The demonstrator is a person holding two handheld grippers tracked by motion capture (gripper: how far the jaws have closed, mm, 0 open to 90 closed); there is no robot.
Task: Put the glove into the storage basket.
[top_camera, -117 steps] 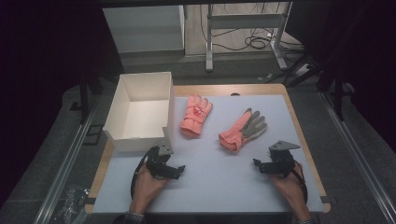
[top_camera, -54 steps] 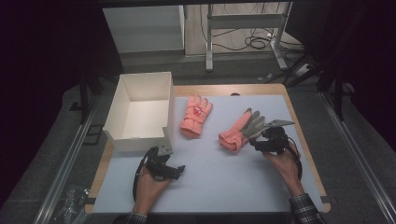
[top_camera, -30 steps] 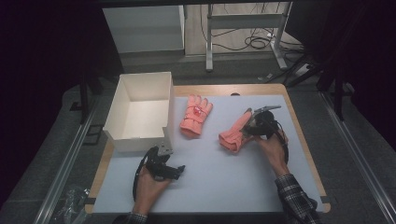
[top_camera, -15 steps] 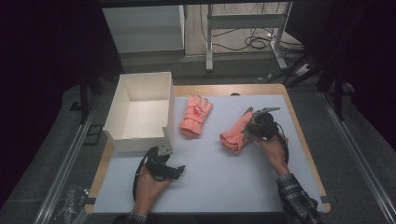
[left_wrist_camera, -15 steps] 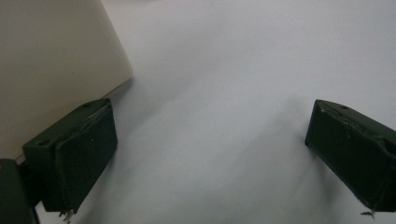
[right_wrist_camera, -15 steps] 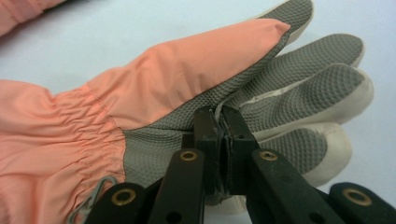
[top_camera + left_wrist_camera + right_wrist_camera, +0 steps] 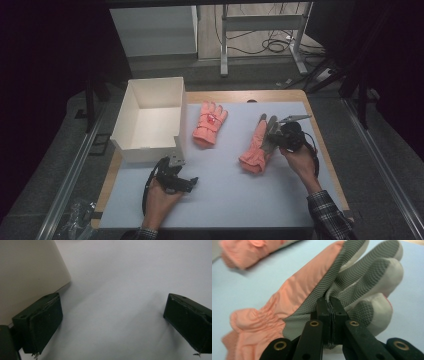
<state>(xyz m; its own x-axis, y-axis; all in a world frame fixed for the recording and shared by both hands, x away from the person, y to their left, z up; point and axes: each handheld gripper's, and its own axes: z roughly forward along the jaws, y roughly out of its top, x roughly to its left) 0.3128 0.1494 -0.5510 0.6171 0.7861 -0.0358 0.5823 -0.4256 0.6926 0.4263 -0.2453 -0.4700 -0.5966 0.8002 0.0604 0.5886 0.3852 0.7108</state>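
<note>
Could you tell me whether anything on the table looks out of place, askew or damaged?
Nothing looks damaged or spilled. The two gloves lie differently: the left glove lies orange back up, while the right glove shows its grey grip palm, pinched by the right tongs. The white box stands upright, open.

The nearer glove (image 7: 294,302) looks like smooth, slightly shiny salmon cloth, gathered at the cuff, with a rough, dotted grey grip fabric on its palm. The gripper's (image 7: 331,315) links are matt black with brass-coloured rivets. The box (image 7: 150,120) looks like matt white card.
</note>
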